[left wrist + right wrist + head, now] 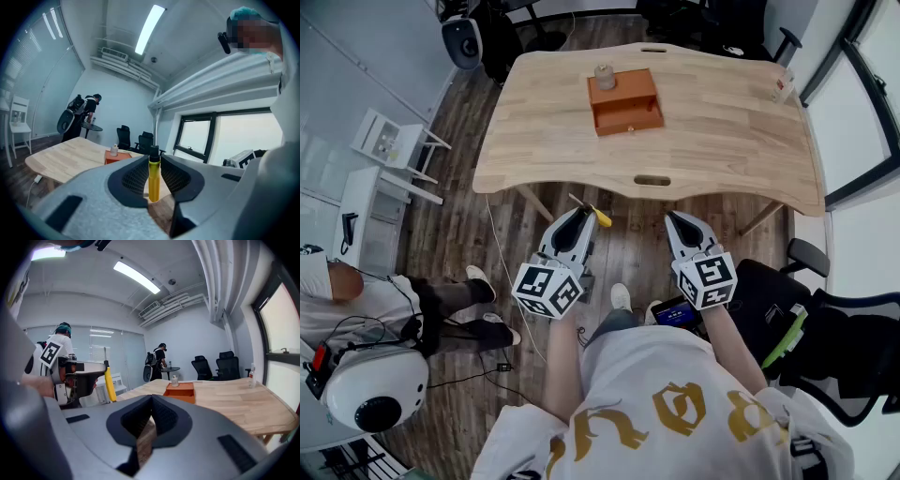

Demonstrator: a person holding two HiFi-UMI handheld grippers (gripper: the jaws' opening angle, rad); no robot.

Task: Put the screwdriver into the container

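Note:
The yellow-handled screwdriver (pixel 602 217) stands upright between the pads of my left gripper (pixel 584 214), which is shut on it; in the left gripper view the screwdriver (pixel 153 180) fills the gap of the left gripper (pixel 153 161). An orange open container (pixel 625 101) lies on the far middle of the wooden table (pixel 722 141), well ahead of both grippers, with a small jar (pixel 605 76) at its back edge. My right gripper (pixel 673 217) is shut and holds nothing. The right gripper view shows the right gripper (pixel 151 399), the container (pixel 180 392) and the screwdriver (pixel 109 383).
Both grippers hover over the wood floor in front of the table's near edge. A small bottle (pixel 782 86) stands at the table's far right. A black office chair (pixel 825 319) is at my right, a person (pixel 375 309) and white furniture (pixel 389 145) at my left.

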